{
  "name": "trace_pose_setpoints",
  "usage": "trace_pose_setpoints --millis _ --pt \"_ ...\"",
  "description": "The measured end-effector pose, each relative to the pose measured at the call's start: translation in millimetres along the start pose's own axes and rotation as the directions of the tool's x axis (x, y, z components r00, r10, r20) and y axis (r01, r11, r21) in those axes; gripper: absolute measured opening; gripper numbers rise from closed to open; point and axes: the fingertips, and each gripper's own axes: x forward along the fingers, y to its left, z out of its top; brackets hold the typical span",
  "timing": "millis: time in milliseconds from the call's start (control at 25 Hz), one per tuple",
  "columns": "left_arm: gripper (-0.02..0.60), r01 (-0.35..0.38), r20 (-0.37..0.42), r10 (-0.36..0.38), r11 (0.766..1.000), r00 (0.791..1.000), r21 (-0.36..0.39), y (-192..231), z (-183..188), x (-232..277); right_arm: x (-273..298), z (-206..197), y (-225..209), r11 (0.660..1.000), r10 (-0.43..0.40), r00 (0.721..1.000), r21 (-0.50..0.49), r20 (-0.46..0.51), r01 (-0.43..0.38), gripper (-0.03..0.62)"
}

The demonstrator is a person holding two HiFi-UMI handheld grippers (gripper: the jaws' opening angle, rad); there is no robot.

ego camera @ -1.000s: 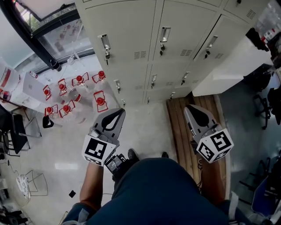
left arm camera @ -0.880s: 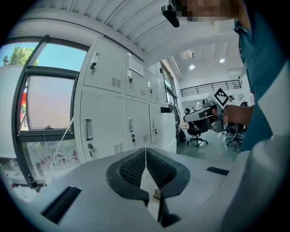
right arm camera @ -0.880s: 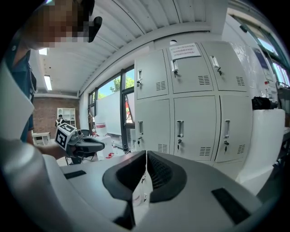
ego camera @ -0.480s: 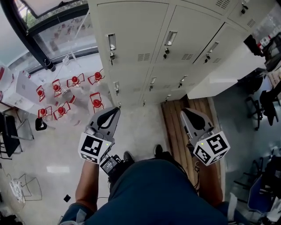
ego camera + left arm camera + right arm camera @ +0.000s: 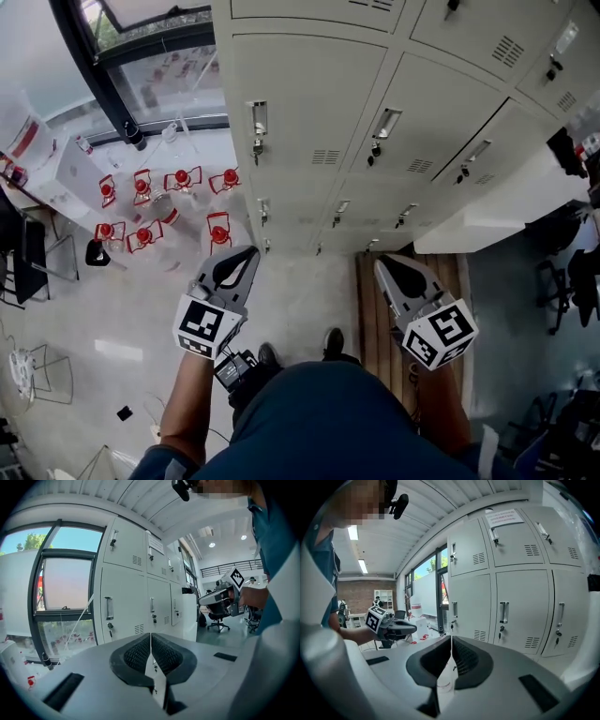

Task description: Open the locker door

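A bank of cream metal lockers (image 5: 319, 103) stands in front of me, every door closed. Each door has a chrome handle (image 5: 258, 120) with a key lock under it. My left gripper (image 5: 246, 255) is held low in front of the lockers, well short of them, shut and empty. My right gripper (image 5: 386, 265) hangs beside it, also shut with nothing in it. In the left gripper view the pads (image 5: 140, 653) meet, and a locker handle (image 5: 108, 607) lies beyond them. In the right gripper view the jaws are pressed together, facing a handle (image 5: 503, 612).
Several red-and-white objects (image 5: 141, 187) lie on the floor by the window at left. A wooden slatted platform (image 5: 375, 309) lies under the right gripper. A white counter (image 5: 487, 220) juts out at right, with dark office chairs (image 5: 562, 272) past it.
The head view has swung so the lockers fill more of the top of the frame. Both grippers stay side by side and shut, only slightly shifted.
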Motion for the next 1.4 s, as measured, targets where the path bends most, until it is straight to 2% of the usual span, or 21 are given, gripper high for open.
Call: trace_pose_setpoints --millis 240,640,1040,1400 --pt "0.021 -0.047 -0.015 0.046 0.999 0.999 -0.012 1.4 -5.2 21.9 4.6 -3.1 -30.7 1.000 0.019 1.000 0.008 -0.014 -0.019 0.037" --pt "0.021 -0.095 -0.045 0.093 0.995 0.995 -0.038 21.0 -31.2 53.6 24.6 -31.6 -38.1 0.996 0.081 0.994 0.030 -0.072 -0.079 0.037" --pt "0.021 -0.145 -0.110 0.136 0.986 0.985 -0.084 49.2 -86.3 96.9 41.2 -75.5 -30.5 0.990 0.131 0.981 0.075 -0.140 -0.121 0.037" --pt "0.022 -0.142 -0.175 0.126 0.986 0.977 -0.085 62.3 -137.3 130.8 43.4 -119.2 -40.1 0.988 0.123 0.970 0.116 -0.209 -0.100 0.037"
